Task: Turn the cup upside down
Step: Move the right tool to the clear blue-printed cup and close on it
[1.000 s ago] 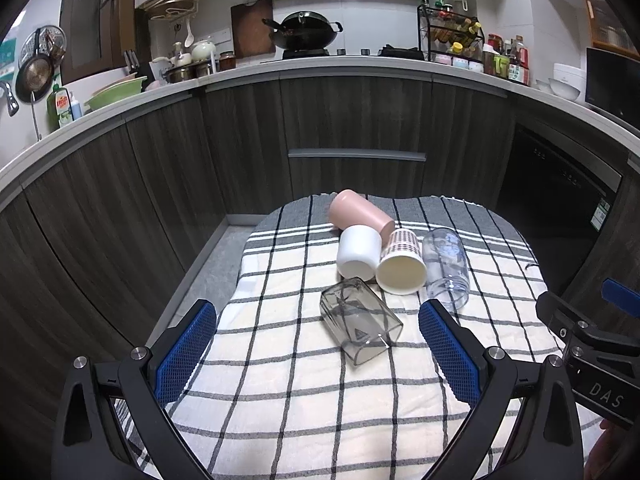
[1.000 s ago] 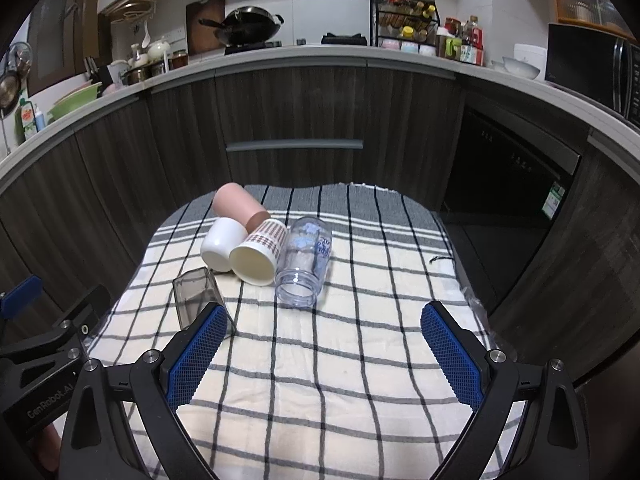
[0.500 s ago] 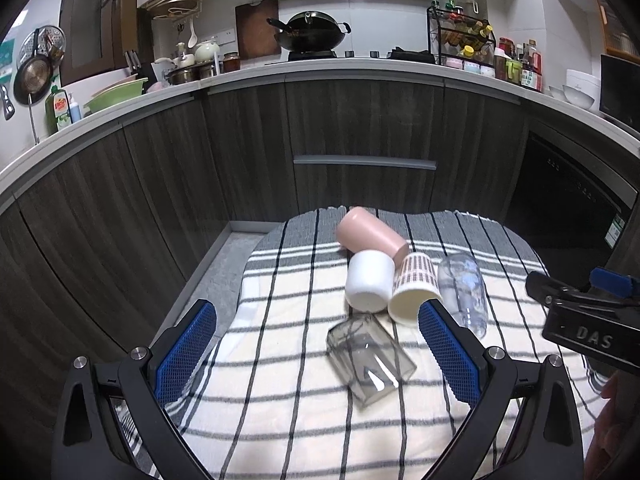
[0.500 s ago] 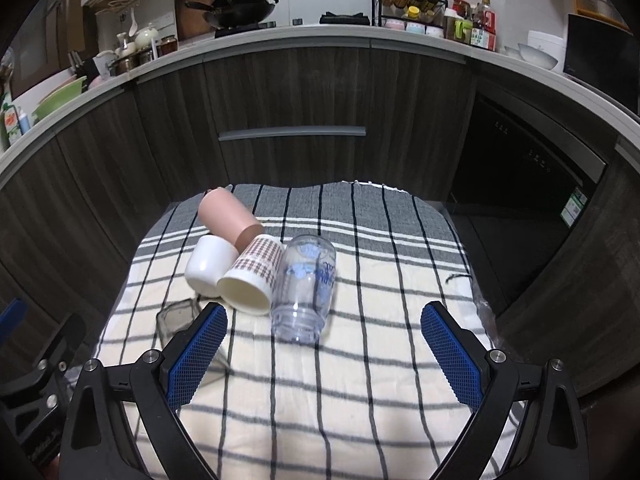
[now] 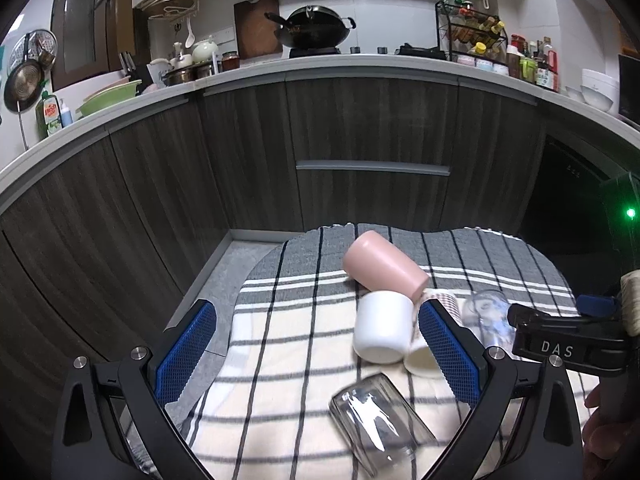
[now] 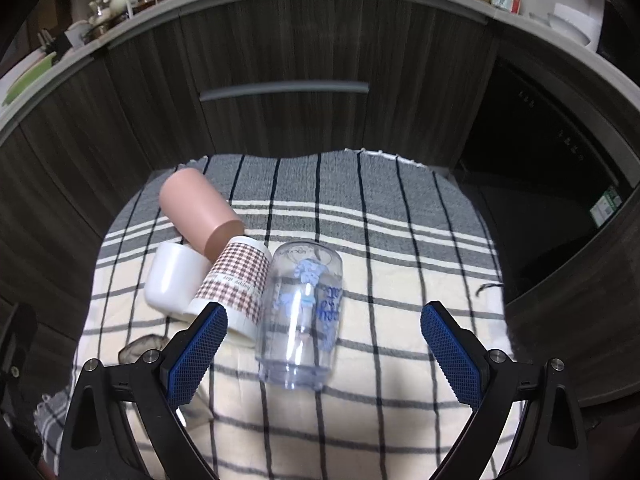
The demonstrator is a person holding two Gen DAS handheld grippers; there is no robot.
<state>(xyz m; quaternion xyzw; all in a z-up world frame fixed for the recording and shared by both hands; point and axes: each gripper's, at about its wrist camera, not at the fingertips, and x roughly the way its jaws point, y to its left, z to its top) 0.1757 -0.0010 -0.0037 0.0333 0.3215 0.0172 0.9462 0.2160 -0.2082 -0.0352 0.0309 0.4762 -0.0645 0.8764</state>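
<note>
We see five cups lying on their sides on the checked cloth, all seemingly empty. The clear printed cup lies between the spread jaws of our right gripper, mouth toward us, untouched. Touching it toward the left jaw is the houndstooth cup, then the white cup and the pink cup. Our left gripper hovers wide open, holding nothing; a smoky clear cup lies below its jaws.
</note>
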